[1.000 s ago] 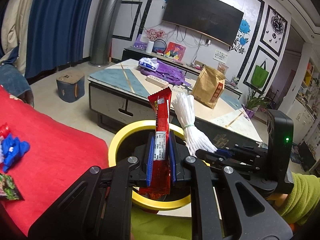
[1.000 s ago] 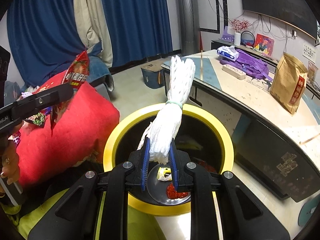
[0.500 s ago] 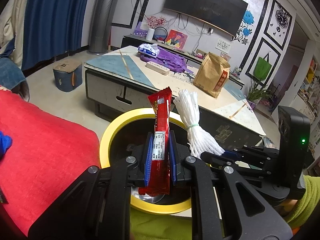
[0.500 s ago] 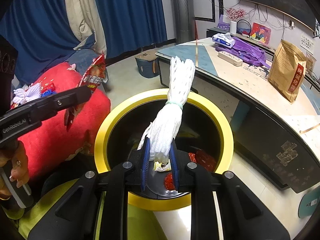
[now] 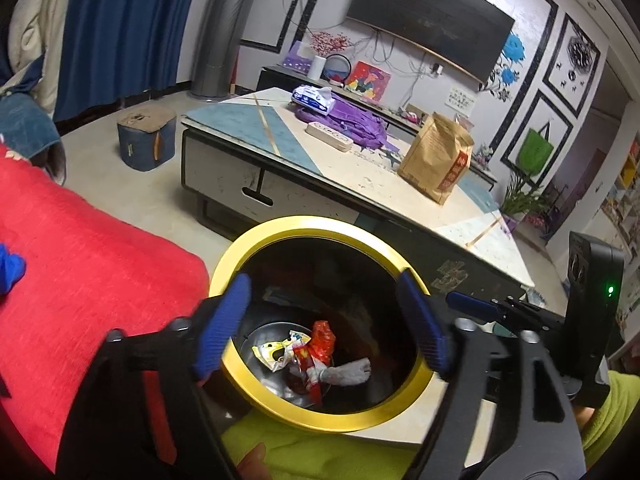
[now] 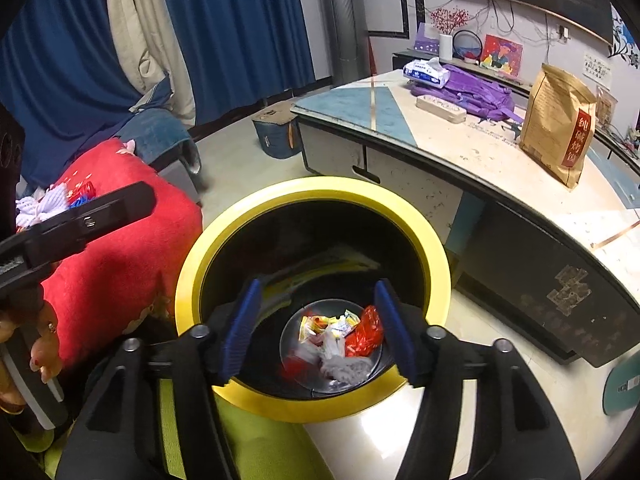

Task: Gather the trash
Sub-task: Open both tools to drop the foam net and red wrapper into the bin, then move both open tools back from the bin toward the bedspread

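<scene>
Both jaws are opening with nothing between them: the left hand-held gripper [image 5: 324, 328] has dropped its red wrapper [image 5: 320, 340], the right hand-held gripper [image 6: 318, 330] its white net bundle [image 6: 344, 368], both now below in the yellow-rimmed bin [image 6: 224, 236]; more litter waits on the red cushion [image 6: 120, 248]

Blue curtains [image 5: 132, 24] hang across the upper left of the frame, beside a grey cylindrical column [image 5: 224, 28]. A low coffee table [image 5: 280, 148] with a cream and teal top occupies the centre. A dark television [image 5: 428, 20] is mounted on the white wall at upper right. The floor [image 5: 100, 152] is pale.
</scene>
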`<state>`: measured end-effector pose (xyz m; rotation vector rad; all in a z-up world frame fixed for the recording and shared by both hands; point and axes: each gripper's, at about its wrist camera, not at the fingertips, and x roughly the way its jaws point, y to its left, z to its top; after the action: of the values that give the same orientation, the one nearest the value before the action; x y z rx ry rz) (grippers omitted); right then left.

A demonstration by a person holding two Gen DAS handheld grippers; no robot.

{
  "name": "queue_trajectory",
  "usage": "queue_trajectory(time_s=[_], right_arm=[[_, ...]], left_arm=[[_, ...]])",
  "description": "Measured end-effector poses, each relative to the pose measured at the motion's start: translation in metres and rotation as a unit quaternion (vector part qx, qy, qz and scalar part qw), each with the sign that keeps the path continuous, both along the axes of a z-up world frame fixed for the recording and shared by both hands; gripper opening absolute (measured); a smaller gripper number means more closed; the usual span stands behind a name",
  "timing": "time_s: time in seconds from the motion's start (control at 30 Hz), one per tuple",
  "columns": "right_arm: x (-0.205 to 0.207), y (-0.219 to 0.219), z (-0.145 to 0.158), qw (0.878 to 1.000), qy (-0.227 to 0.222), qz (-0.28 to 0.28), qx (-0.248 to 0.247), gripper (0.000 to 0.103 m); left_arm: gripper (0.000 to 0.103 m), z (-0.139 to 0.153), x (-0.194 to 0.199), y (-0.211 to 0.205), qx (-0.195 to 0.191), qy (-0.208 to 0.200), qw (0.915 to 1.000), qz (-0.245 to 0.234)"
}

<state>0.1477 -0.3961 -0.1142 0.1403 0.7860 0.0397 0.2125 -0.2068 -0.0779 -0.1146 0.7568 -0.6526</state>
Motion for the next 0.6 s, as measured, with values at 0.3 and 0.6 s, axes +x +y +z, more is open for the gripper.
queue_trajectory(time_s=[0.3, 0.6], right_arm=[[-0.011, 0.006, 0.020, 0.998, -0.059, 0.001, -0.019, 0.074], [-0.025, 0.021, 0.041, 0.991, -0.124, 0.019, -0.038, 0.082]], left_arm=[[0.092, 0.016, -0.014, 0.020, 0.004, -0.026, 0.9988, 0.042], [0.092, 0.037, -0.034, 0.052, 0.012, -0.064, 0.9934, 0.095]])
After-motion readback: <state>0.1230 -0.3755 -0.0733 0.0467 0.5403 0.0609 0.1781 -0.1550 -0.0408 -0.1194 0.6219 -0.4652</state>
